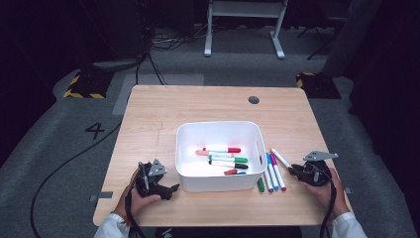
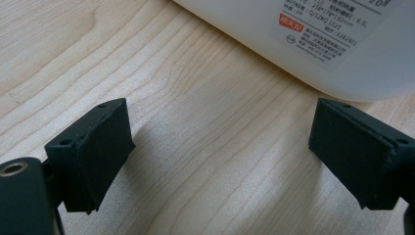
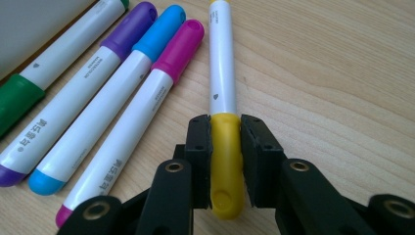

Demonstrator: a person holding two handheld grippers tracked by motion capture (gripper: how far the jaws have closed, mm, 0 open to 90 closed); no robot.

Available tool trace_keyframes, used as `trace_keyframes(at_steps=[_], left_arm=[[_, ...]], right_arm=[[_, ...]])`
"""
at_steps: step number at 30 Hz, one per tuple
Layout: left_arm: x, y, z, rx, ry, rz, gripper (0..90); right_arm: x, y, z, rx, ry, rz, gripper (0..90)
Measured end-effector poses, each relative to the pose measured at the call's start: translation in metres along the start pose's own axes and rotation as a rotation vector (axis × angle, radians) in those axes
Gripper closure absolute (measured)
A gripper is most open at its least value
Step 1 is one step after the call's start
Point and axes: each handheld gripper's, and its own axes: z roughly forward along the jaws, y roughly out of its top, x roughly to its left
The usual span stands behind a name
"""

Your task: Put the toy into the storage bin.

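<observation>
While the pale wooden table [image 1: 148,114] carries a white plastic bin [image 1: 218,130] of markers, the left gripper [image 2: 220,147] rests beside it, jaws wide apart, and the right gripper [image 3: 226,147] clamps the yellow-capped white marker [image 3: 222,73] lying right of the bin.
</observation>
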Motion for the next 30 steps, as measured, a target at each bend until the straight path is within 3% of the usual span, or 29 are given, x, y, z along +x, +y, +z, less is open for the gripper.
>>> trace_keyframes(at_steps=[18, 22, 25, 28, 30], left_arm=[[0.000, 0.000, 0.000, 0.000, 0.000, 0.000, 9.1], [0.000, 0.000, 0.000, 0.001, -0.002, 0.000, 9.1], [0.000, 0.000, 0.000, 0.001, -0.002, 0.000, 9.1], [0.000, 0.000, 0.000, 0.001, -0.002, 0.001, 9.1], [0.000, 0.000, 0.000, 0.001, -0.002, 0.001, 9.1]], right_arm=[[-0.005, 0.002, -0.001, -0.024, 0.026, 0.043, 75.3], [-0.005, 0.000, 0.002, -0.007, 0.047, 0.042, 75.3], [0.002, 0.000, 0.006, 0.012, 0.071, 0.012, 75.3], [0.008, 0.003, 0.006, 0.018, 0.053, -0.013, 75.3], [0.007, 0.004, 0.005, 0.012, 0.053, -0.001, 75.3]])
